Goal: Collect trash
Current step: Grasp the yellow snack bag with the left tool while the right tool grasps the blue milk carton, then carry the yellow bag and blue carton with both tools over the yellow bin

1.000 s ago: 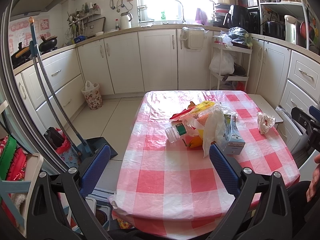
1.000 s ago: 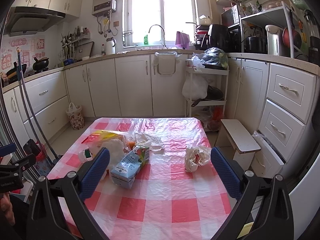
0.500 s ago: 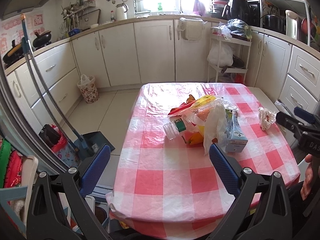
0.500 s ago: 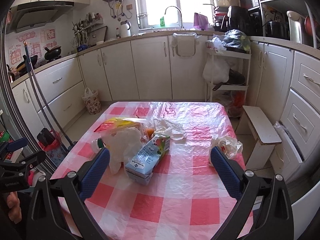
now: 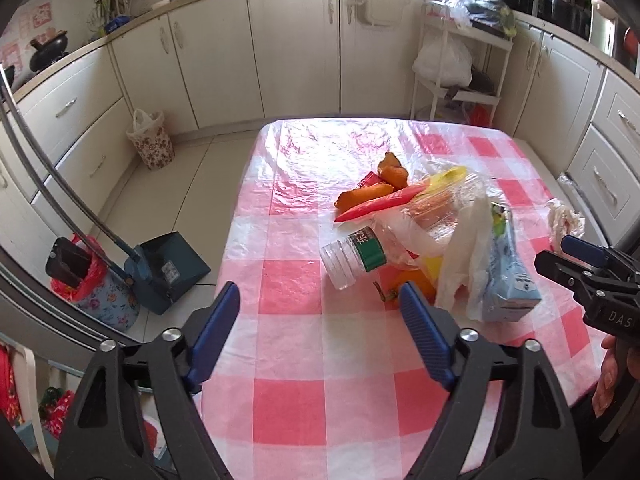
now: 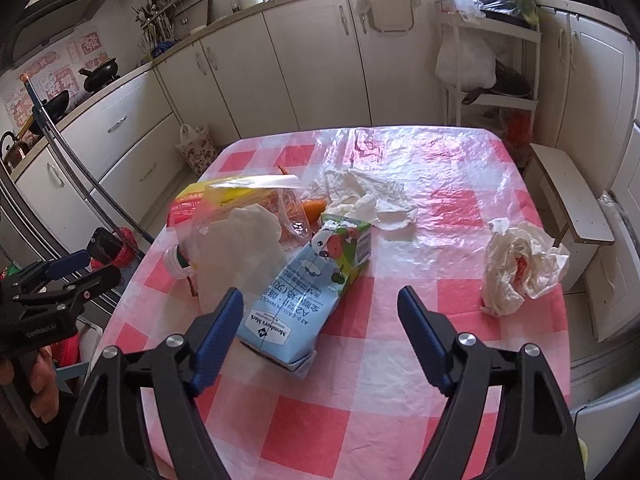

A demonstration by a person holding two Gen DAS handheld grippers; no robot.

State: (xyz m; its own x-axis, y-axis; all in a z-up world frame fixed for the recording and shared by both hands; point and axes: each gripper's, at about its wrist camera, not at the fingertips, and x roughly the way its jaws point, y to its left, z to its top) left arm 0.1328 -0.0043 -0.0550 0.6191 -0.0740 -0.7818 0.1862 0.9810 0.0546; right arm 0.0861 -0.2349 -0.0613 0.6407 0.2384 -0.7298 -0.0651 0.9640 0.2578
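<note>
— Where's the trash?

— Heaped on the table [image 5: 288, 364], mostly toward its left edge. A blue carton [image 6: 308, 292] lies on its side nearest me, a clear bottle [image 5: 356, 256] just left of it, cap end toward the left edge. A white bag [image 6: 240, 252] drapes over both. Behind them sit a yellow-and-red wrapper [image 5: 404, 196] and orange peel [image 5: 390, 174]. A flat tissue [image 6: 368, 196] lies toward the far edge, and a crumpled wad [image 6: 520, 268] sits apart near the right edge.

— And your claws?

— My left gripper [image 5: 320, 312] hangs over the near left part of the table, jaws spread, having just been narrowing, nothing between them; the bottle is just ahead. My right gripper [image 6: 320, 316] is spread too, also just narrowing, with the carton's near end showing between the fingers, untouched.

— Anything around the table?

— A dustpan [image 5: 168, 264] stands on the floor by the left edge, a flowered bin [image 5: 150, 142] near the cabinets [image 5: 292, 48], a stool [image 6: 568, 200] by the right edge.
</note>
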